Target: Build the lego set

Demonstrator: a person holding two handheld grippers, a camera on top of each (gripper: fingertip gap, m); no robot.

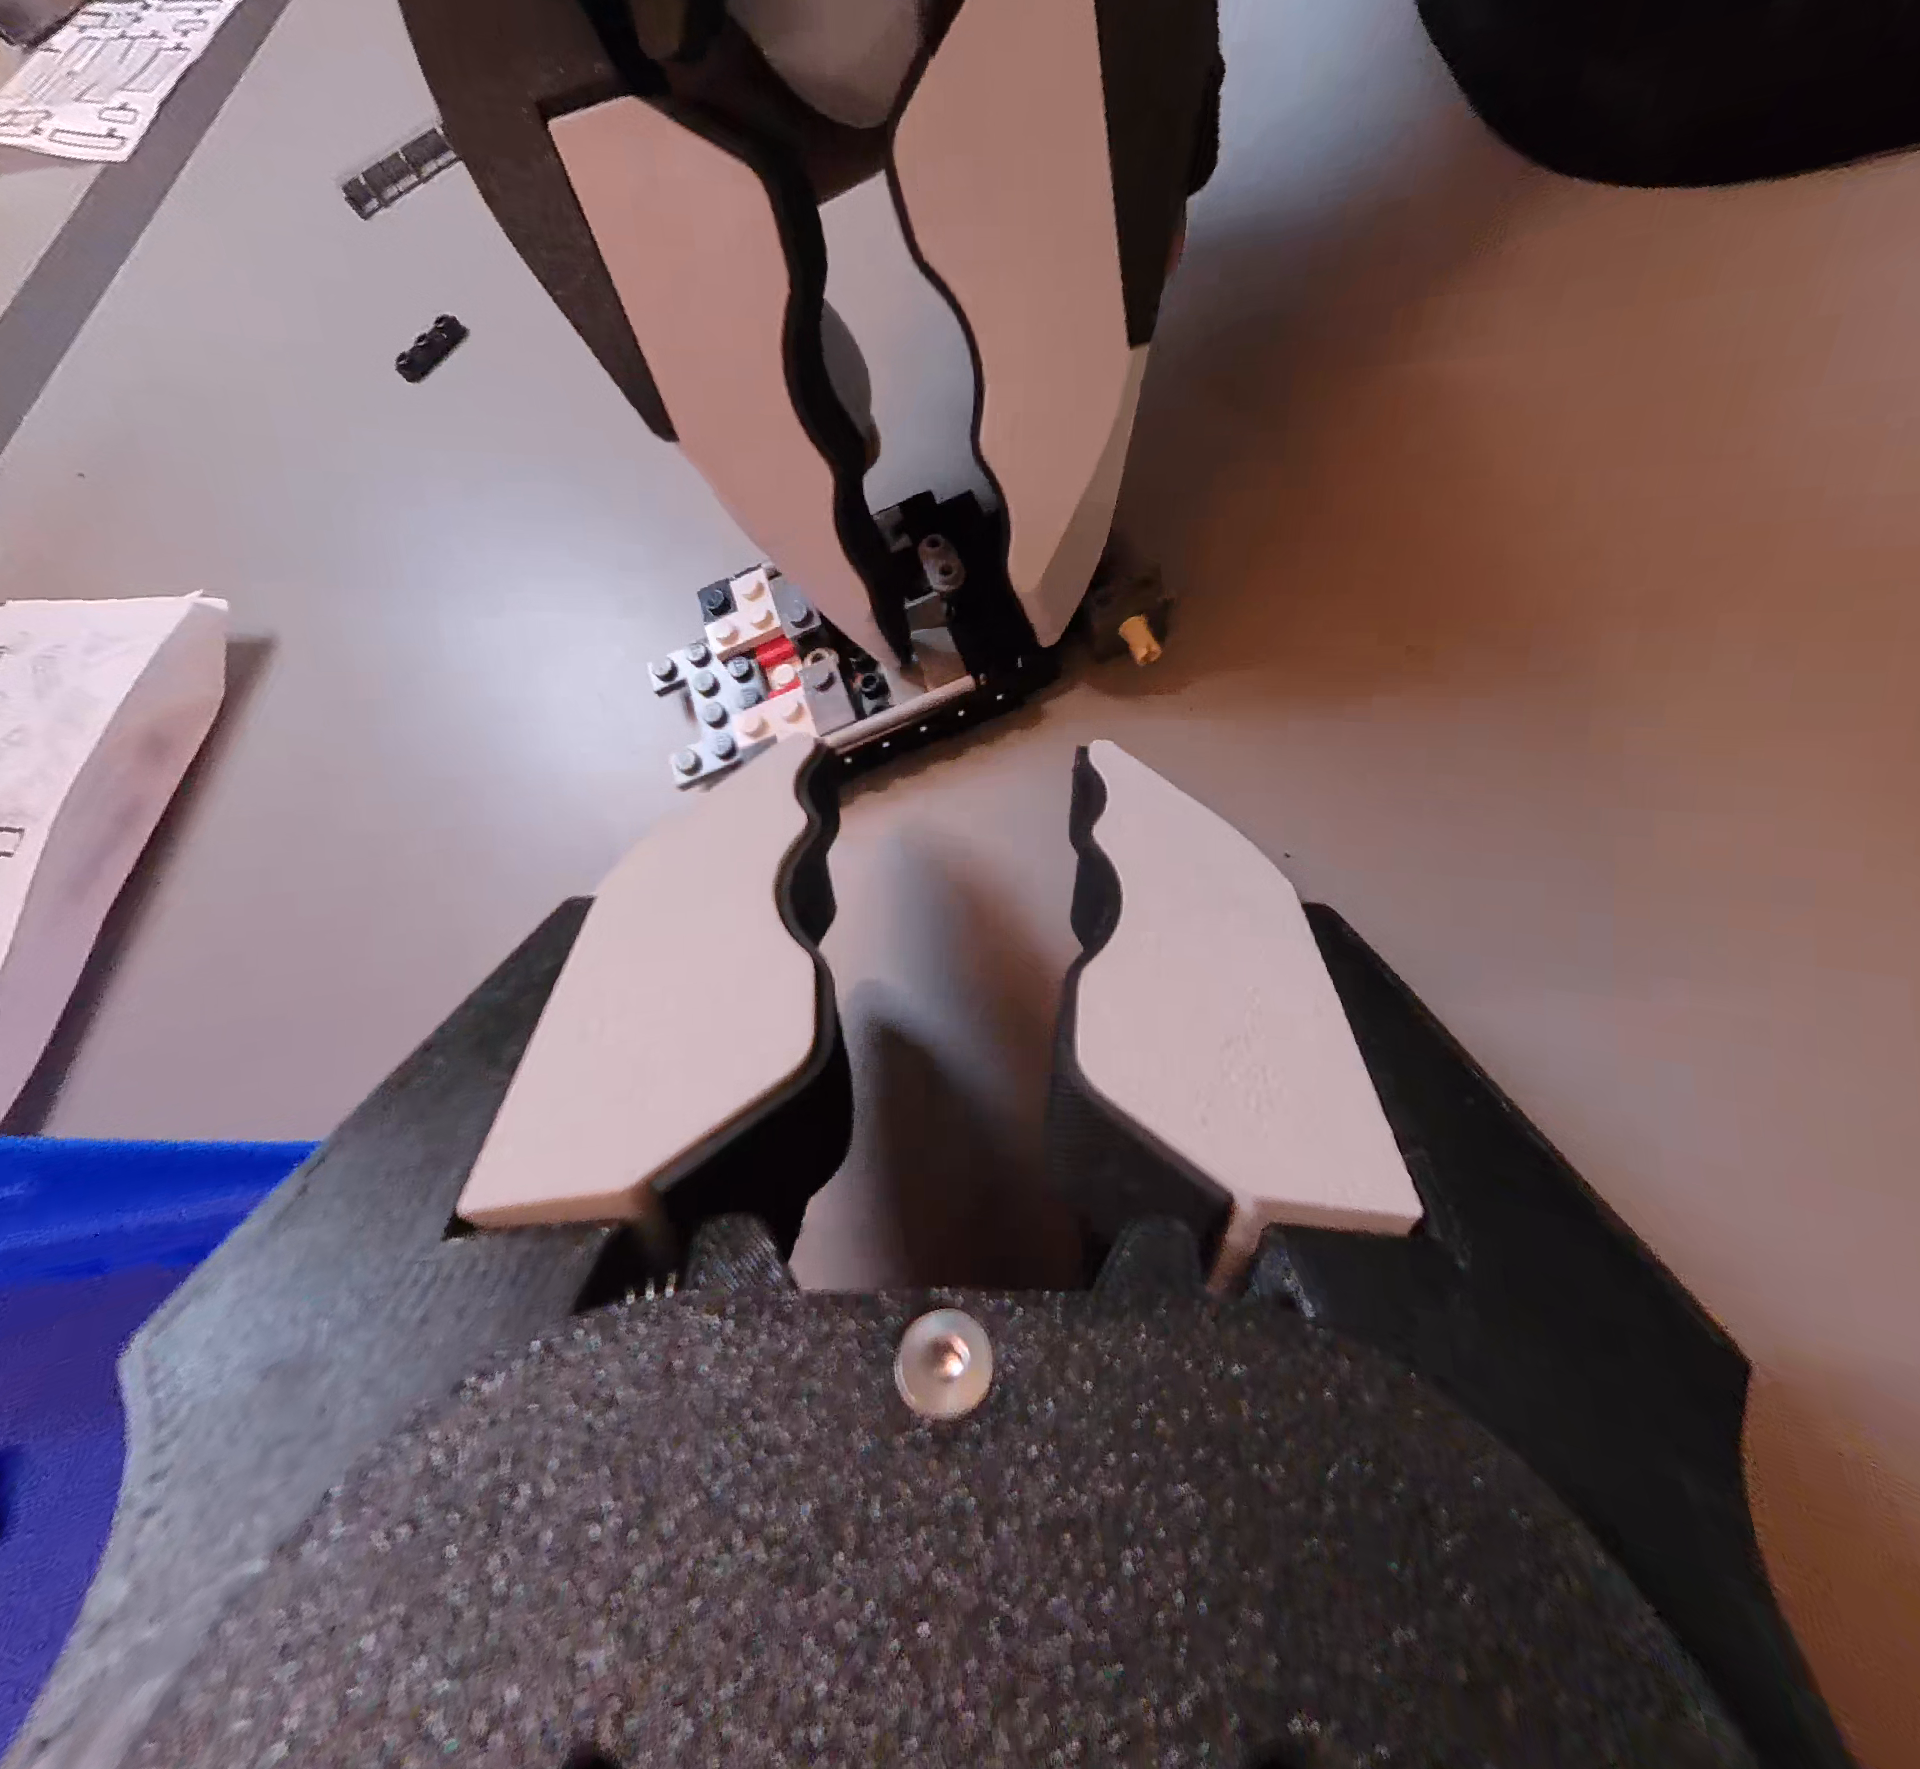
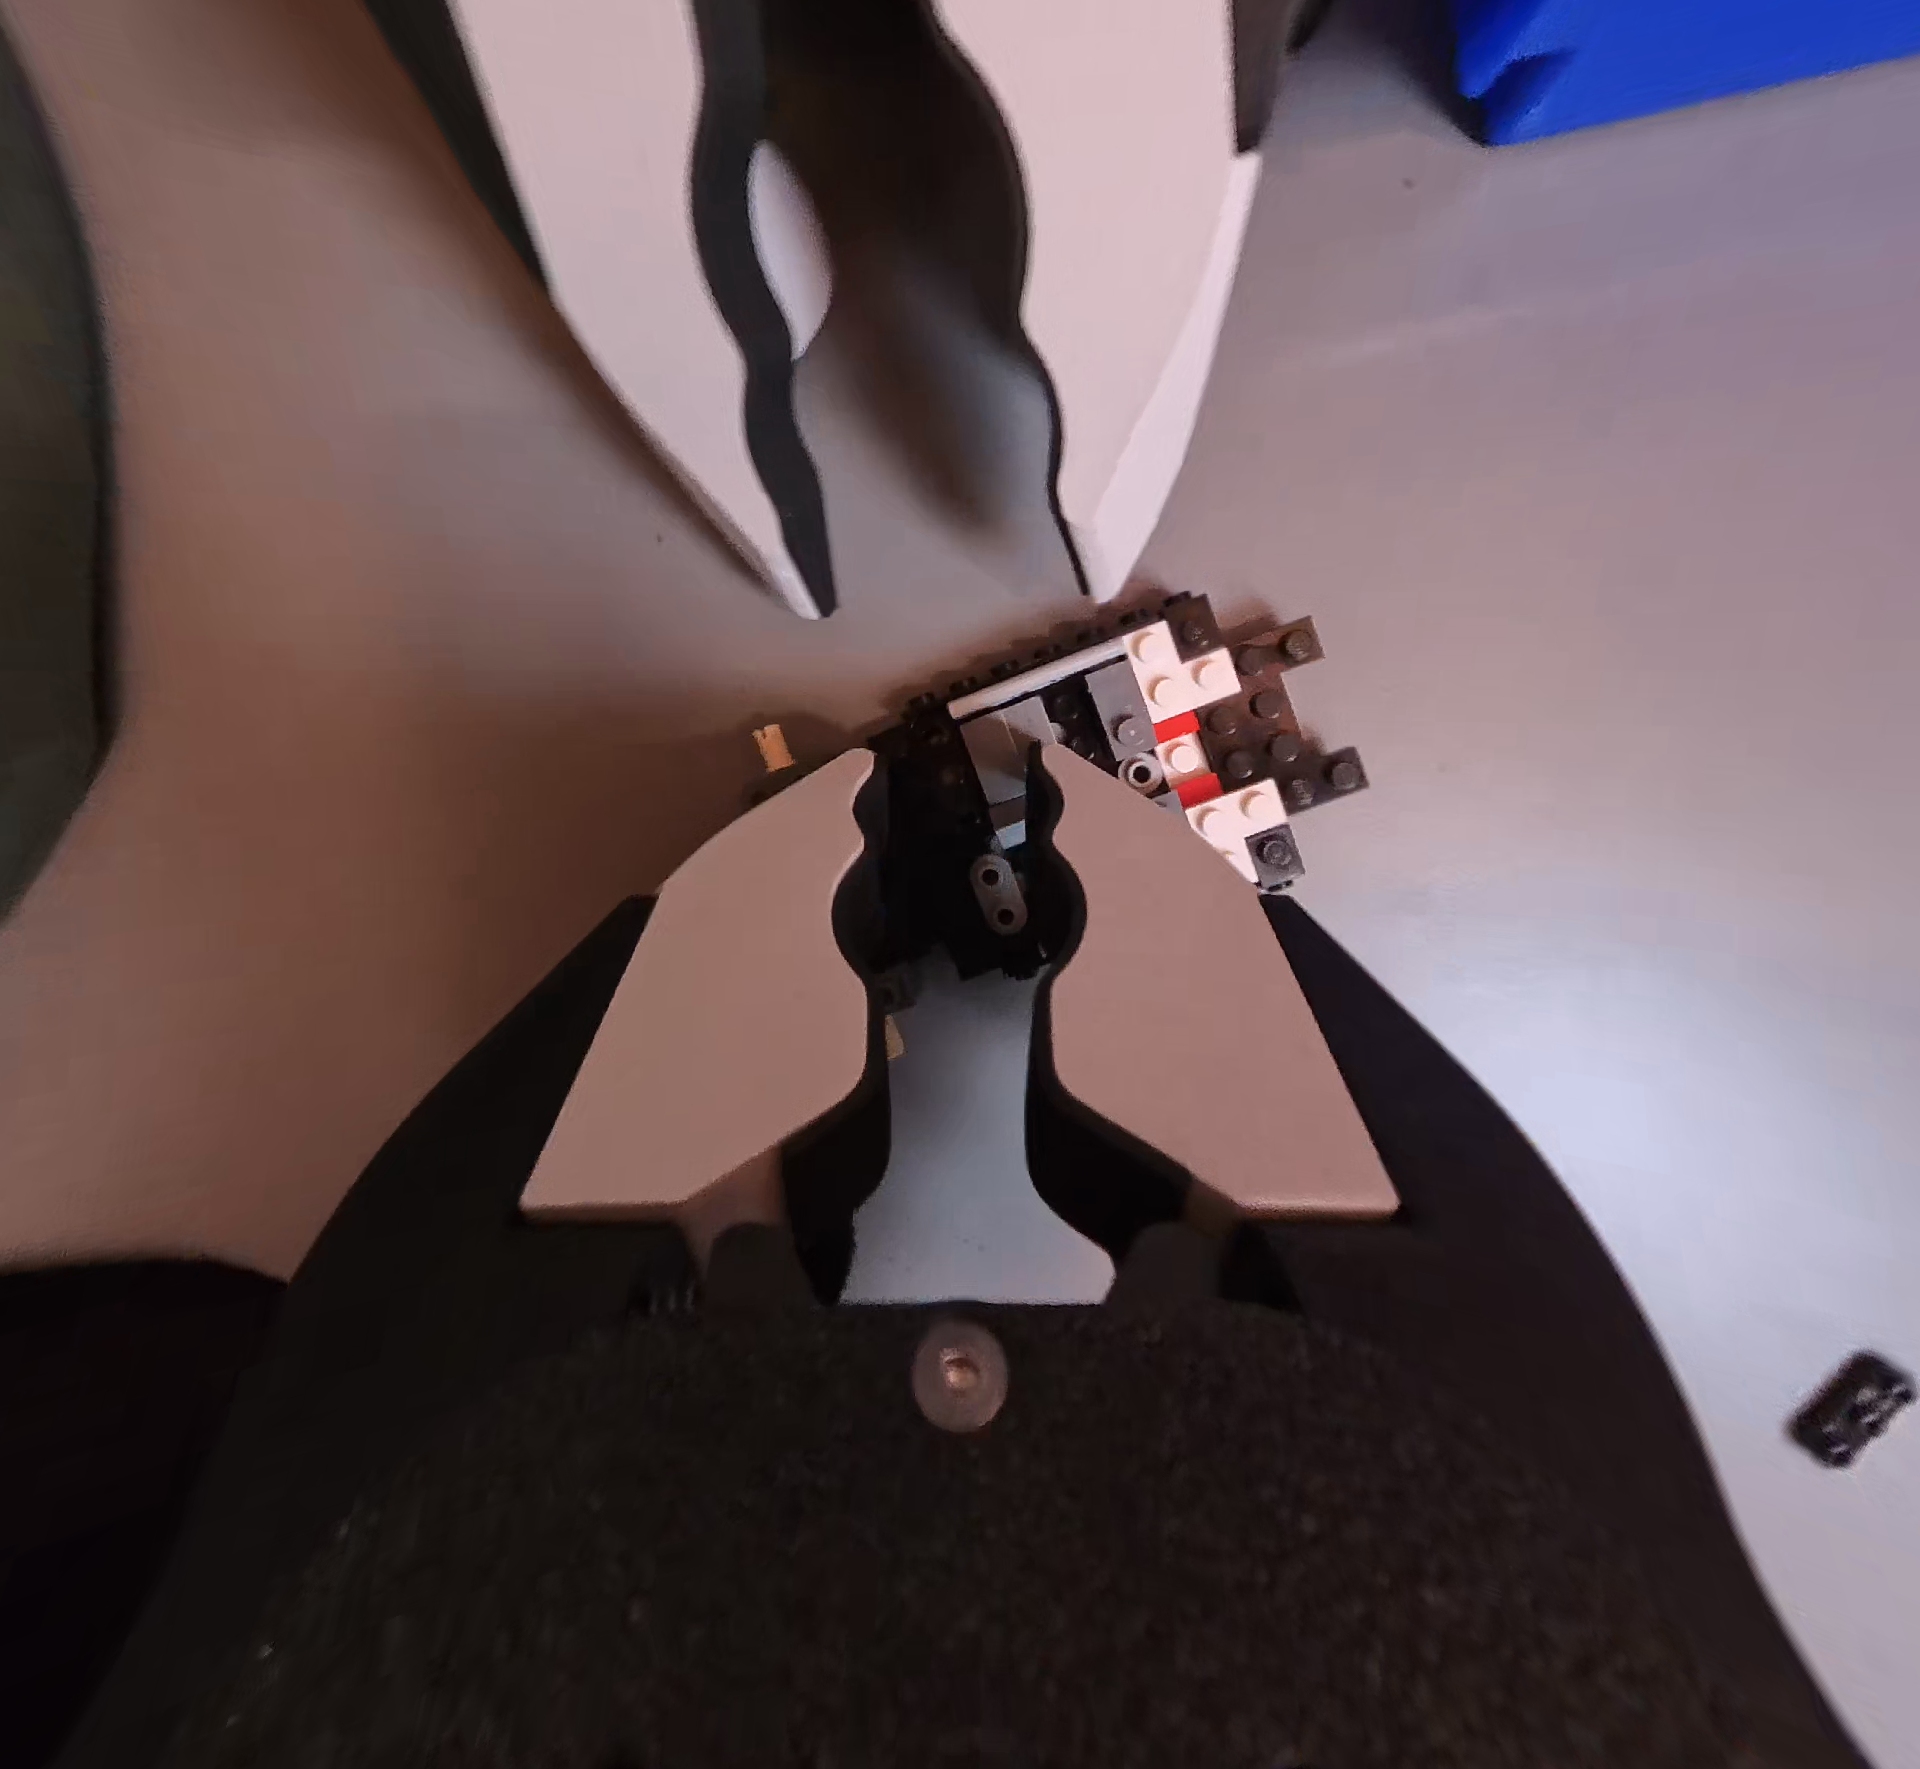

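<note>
Brick model [image 2: 1195, 743] sits on the grey bench [image 1: 1455, 680] — your right claw [image 2: 951, 774] grips its black end, your left claw [image 1: 951, 758] gapes wide just short of it. Blue bin [image 1: 94, 1304], booklet [image 1: 73, 784], loose black piece [image 1: 431, 348] lie leftward — open bench to the right.

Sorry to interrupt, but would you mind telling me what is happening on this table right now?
A person works two handheld grippers over a small brick model on the grey table. The right gripper has its jaws around the model's black end, apparently gripping it. The left gripper is open just in front of the model, holding nothing. A loose black piece lies apart.
</note>
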